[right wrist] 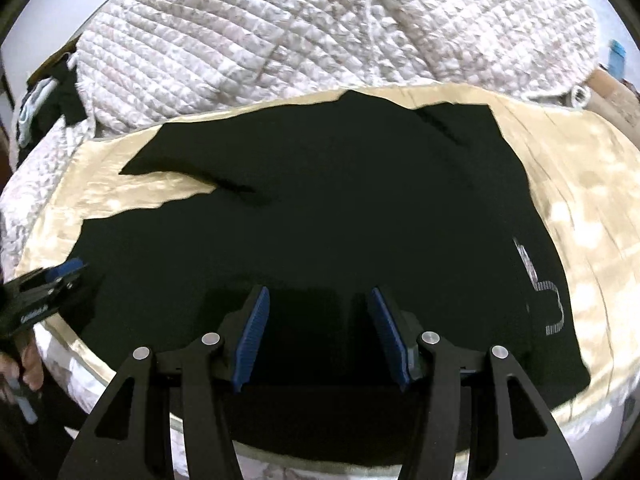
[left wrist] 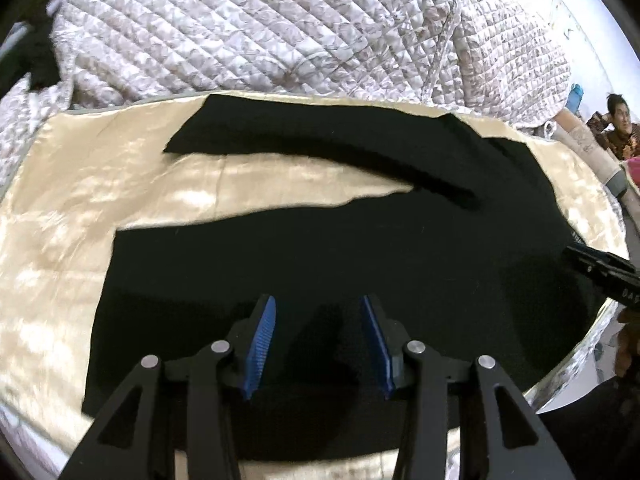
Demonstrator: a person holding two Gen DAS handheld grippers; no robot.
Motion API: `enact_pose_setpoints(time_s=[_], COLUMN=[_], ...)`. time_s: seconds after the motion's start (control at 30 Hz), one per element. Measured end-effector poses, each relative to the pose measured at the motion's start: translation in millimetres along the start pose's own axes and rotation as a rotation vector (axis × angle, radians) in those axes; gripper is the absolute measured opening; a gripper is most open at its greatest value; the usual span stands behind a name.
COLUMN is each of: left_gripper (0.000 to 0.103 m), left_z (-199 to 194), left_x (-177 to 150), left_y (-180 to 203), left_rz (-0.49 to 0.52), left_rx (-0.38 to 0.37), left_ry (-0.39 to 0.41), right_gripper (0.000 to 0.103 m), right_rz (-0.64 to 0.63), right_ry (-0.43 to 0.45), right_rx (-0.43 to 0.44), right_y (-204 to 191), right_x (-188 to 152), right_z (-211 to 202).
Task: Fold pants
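Observation:
Black pants (left wrist: 320,248) lie spread flat on a cream satin sheet (left wrist: 60,208), legs stretching to the left with a gap between them. My left gripper (left wrist: 318,304) is open and empty, hovering over the near leg. In the right wrist view the pants (right wrist: 340,208) fill the middle, with a white printed logo (right wrist: 548,292) at their right side. My right gripper (right wrist: 318,296) is open and empty above the waist part. The right gripper also shows at the left view's right edge (left wrist: 600,276); the left gripper shows at the right view's left edge (right wrist: 44,284).
A bunched quilted white blanket (left wrist: 280,28) lies behind the sheet (right wrist: 592,208). A seated person (left wrist: 618,120) is at the far right. Dark clothes (right wrist: 52,100) lie at the far left. The bed's front edge (right wrist: 120,380) runs just below the pants.

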State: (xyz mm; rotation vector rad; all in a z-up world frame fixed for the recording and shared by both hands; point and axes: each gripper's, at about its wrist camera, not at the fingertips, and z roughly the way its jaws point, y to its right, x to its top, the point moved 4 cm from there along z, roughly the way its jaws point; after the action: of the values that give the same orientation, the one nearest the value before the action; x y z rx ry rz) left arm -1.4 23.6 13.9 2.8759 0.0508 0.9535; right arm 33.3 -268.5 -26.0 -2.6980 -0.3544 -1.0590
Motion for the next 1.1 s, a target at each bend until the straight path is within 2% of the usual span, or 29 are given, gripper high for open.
enact_pose_setpoints(time_s=[0.1,0.3,0.47,0.67,0.8,0.87,1.1], left_gripper=[0.047,0.054,0.061,0.065,0.069,0.070,0.071], left_z=[5,18,38,79,110,126,177], left_x=[25,77,119,157,181,189,208], left_y=[-3,-13,-29,-40,-45,-46,-46], left_rz=[0.021,0.057,0.048,0.042,0.049,0.051,0.024], left_rx=[0.003,-0.008,-0.013,-0.020,-0.021,-0.010,-0.006], left_ry=[0.013,0.050,0.080,0.060,0.049,0.037,-0.012], right_gripper=[0.056,0.057,0.057,0.058,0.060,0.064,0.064], right_rz=[-0.034,-0.058,-0.092,-0.078,-0.124,-0.133,-0.165], right_ry=[-0.002,-0.006,-0.003,-0.035,-0.061,-0.065,-0.094], right_rx=[0.007,0.008,-0.005,0.022,0.047,0.043,0.055], right_y=[3,22,37,55,58,61,64], right_x=[16,58,94,138,168,180,212], right_z=[5,19,36,74,108,120,171])
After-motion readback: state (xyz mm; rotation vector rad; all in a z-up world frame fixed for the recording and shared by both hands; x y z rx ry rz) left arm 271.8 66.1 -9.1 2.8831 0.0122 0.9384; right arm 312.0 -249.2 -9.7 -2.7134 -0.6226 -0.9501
